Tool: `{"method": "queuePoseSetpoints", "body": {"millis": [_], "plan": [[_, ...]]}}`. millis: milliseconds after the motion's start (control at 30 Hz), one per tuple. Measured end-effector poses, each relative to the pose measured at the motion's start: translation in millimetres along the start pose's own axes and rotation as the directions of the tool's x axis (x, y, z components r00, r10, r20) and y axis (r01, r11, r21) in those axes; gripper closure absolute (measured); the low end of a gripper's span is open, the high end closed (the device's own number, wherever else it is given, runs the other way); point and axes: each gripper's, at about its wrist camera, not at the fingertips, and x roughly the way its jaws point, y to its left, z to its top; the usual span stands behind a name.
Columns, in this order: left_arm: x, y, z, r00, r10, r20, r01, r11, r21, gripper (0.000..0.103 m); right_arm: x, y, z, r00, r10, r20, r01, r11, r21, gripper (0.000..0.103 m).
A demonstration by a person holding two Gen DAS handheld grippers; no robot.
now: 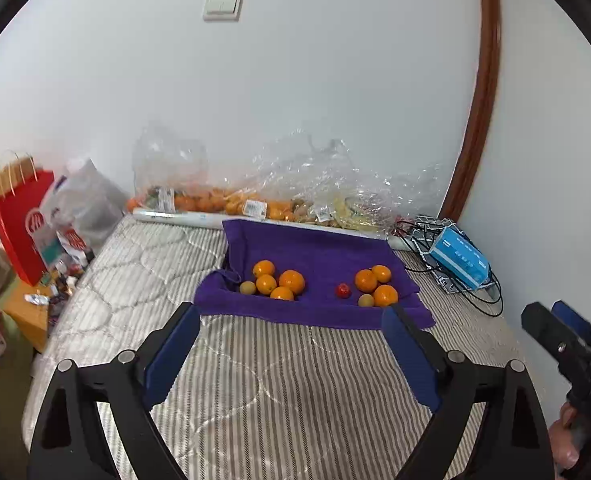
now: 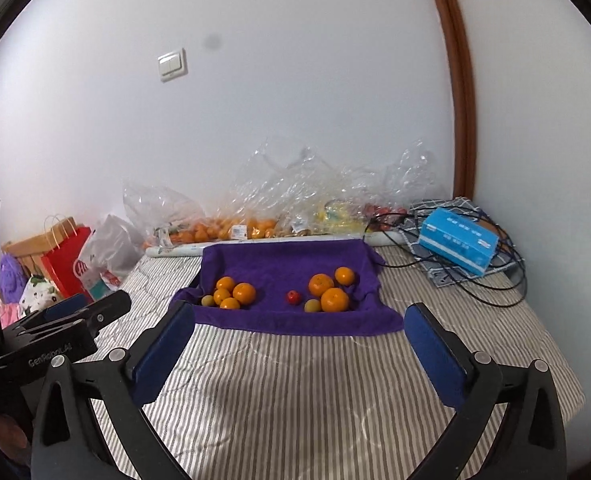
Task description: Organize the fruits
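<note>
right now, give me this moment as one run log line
left gripper: open, empty | right gripper: open, empty | purple towel: two fruit groups, small red fruit between | both grippers short of towel, above striped mattress

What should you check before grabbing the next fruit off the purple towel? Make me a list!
1. Left gripper open and empty: ok.
2. Right gripper open and empty: ok.
3. Fruit lying on the purple towel: ok, four oranges in the left pile, three in the right.
4. Small red fruit standing apart, easy to pinch: ok.
5. Mattress before the towel bare: ok.
6. Where sorted fruit belongs: cannot tell.
</note>
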Motion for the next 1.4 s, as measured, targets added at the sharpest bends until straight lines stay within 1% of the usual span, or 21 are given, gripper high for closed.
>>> {"method": "queuePoseSetpoints", "body": {"millis": [67,133,267,433,733,1067,1400], "plan": [[-8,-6,-1,1.0,0.005,0.018,-0.005,1.0,0.015,0.009,-6,-1,0,1.0,-0.007,0.004,0.007,1.0,0.0,0.0],[-13,-10,-2,1.0,0.002,0.017,-0.003,1.0,0.028,0.009,-11,-3,0,1.0,-0.021,0.006,0.021,1.0,-0.006,0.0],[-17,-20,-3,1.0,0.014,0.025,-0.016,0.998,0.061,0.009,-21,-6,0,0.999,-0.038,0.029,0.038,0.999,-0.008,0.0],[-21,-29,-4,0.999,0.029,0.038,-0.033,0.995,0.089,0.009,-23,-9,-1,0.998,-0.054,0.032,0.055,0.998,-0.01,0.0],[-19,-30,-6,0.999,0.042,0.031,-0.044,0.995,0.087,0.009,-25,-9,-3,0.997,-0.073,0.037,0.073,0.997,-0.018,0.0],[-19,-27,-6,0.998,0.056,0.026,-0.058,0.995,0.08,0.009,-26,-9,-3,0.997,-0.073,0.039,0.074,0.997,-0.018,0.0],[-19,-27,-5,0.998,0.055,0.035,-0.058,0.995,0.082,0.009,-26,-6,-3,0.996,-0.078,0.037,0.079,0.996,-0.038,0.0]]}}
